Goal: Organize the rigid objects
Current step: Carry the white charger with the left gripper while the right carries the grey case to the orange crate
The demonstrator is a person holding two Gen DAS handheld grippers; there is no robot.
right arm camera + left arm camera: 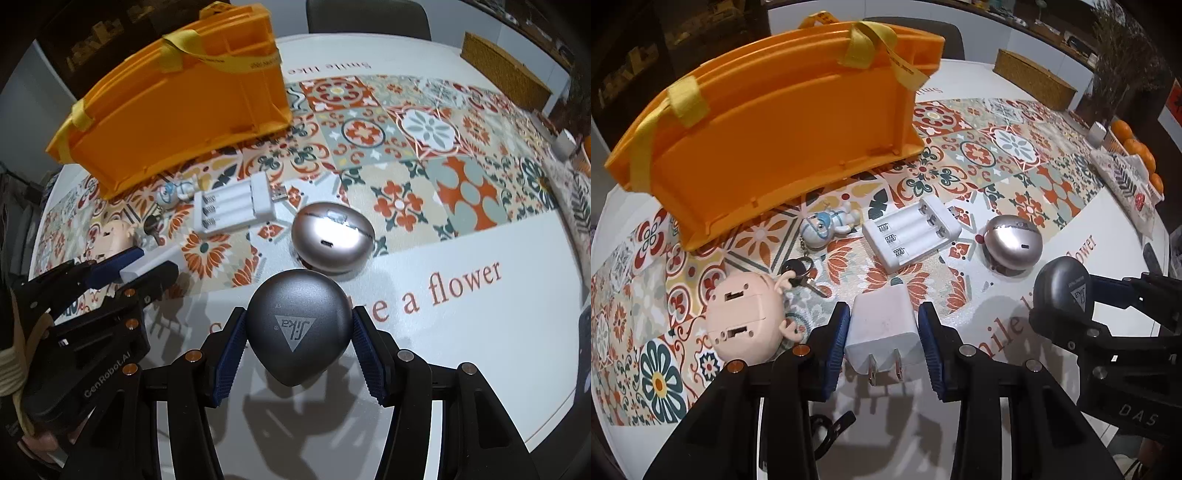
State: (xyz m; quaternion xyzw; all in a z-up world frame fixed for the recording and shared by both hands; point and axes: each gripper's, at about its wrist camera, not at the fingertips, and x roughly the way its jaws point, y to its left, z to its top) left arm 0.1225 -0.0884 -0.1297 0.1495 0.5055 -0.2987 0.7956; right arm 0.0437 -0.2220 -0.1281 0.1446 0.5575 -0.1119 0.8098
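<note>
My left gripper is shut on a white plug adapter, prongs pointing back at the camera; it also shows in the right wrist view. My right gripper is shut on a dark grey egg-shaped case, held just above the table; it shows in the left wrist view too. An orange crate with yellow straps stands at the back left. On the patterned mat lie a silver egg-shaped case, a white battery charger, a small astronaut figure, keys and a pink deer-shaped gadget.
A wicker box stands at the far right of the table. Oranges and a patterned cloth lie along the right edge. White table surface with printed lettering lies beneath the grippers.
</note>
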